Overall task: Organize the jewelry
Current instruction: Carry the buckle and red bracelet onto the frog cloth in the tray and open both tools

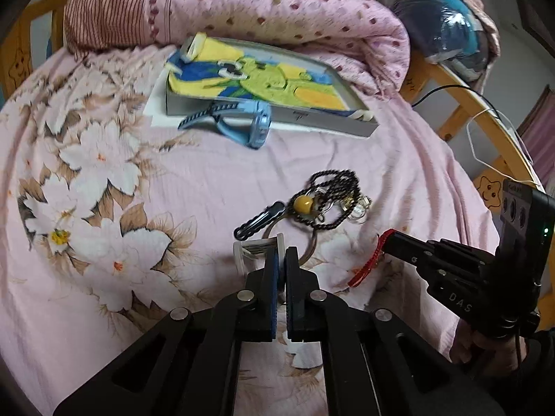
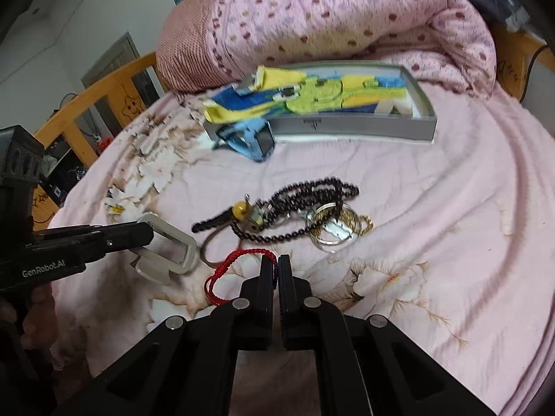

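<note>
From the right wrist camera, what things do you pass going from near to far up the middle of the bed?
Red cord → dark bead necklace → blue watch → grey box → rolled pink quilt.

Black fingers (image 1: 272, 294), silver rivets, blue pads.

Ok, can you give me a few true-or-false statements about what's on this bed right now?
1. The left gripper is shut on a clear rectangular frame. True.
2. The blue watch lies inside the grey box. False: it lies on the bed sheet in front of the box.
3. The right gripper pinches a red cord. True.
4. The dark bead necklace hangs from a gripper. False: it lies on the sheet.
</note>
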Action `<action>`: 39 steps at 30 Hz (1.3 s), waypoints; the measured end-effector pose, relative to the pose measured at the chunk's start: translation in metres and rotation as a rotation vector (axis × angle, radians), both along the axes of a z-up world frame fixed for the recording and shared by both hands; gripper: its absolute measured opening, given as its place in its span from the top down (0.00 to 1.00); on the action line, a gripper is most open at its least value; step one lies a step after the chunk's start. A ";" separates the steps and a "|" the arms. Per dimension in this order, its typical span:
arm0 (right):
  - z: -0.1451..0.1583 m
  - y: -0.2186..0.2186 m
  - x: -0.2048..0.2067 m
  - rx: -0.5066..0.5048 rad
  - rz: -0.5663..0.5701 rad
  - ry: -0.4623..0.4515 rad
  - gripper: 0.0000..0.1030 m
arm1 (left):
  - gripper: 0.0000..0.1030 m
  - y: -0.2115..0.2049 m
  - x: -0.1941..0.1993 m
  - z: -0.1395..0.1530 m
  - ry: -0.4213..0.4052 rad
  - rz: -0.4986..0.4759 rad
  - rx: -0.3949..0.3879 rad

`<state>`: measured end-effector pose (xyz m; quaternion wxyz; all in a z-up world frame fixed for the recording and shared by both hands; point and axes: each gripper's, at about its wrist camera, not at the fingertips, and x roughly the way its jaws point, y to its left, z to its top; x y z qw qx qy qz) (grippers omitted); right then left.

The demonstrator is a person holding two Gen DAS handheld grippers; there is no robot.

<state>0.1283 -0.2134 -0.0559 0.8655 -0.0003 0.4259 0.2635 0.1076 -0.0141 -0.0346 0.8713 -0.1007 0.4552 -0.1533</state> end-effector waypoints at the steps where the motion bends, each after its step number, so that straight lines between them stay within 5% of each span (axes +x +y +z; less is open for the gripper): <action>1: 0.005 0.001 -0.002 0.003 0.005 -0.015 0.97 | 0.98 0.000 -0.001 0.003 -0.010 0.001 -0.002; 9: 0.039 0.004 0.020 0.030 0.011 -0.091 0.97 | 0.98 -0.001 0.016 0.037 -0.092 -0.018 0.020; 18: 0.061 0.017 0.133 0.044 -0.037 -0.093 0.97 | 0.98 0.010 0.094 0.065 -0.212 -0.014 0.053; 28: 0.023 0.037 0.229 0.053 -0.117 -0.012 0.97 | 0.98 0.033 0.197 0.023 -0.177 0.034 -0.010; 39: -0.014 0.036 0.248 0.002 -0.125 0.036 0.95 | 0.97 0.037 0.223 -0.015 -0.116 0.068 0.000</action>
